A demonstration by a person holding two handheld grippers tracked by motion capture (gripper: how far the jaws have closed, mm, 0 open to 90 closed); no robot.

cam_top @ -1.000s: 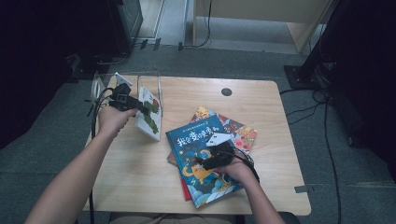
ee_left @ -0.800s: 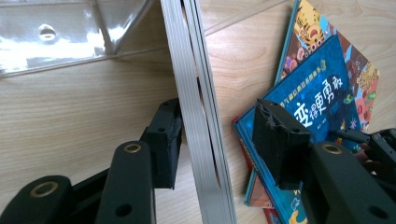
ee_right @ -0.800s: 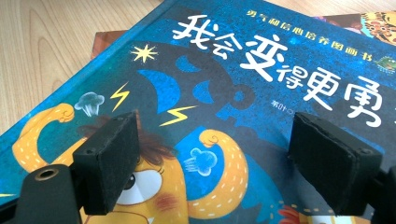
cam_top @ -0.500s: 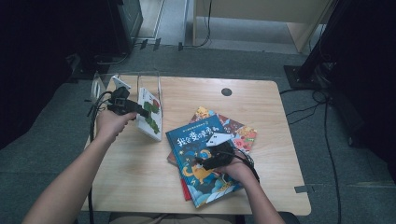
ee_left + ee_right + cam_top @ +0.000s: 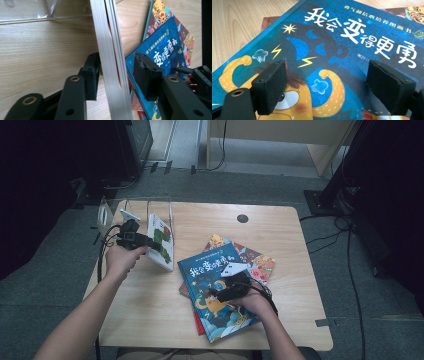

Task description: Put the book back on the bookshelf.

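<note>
white book with green shapes on its cover is stood on edge at the bench's left, just beside a clear acrylic stand. blue book, titled "我会变得更勇敢", lies atop a stack near the bench's middle. left tongs are set half open around the white book's page edge, one pad touching, the jaws having just been closing. right tongs are held wide over the blue cover, gripping nothing.

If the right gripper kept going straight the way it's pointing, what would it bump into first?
Most likely the blue picture book: the right gripper hovers open just above its cover, angled along it. Exactly where it would touch is unclear.
</note>
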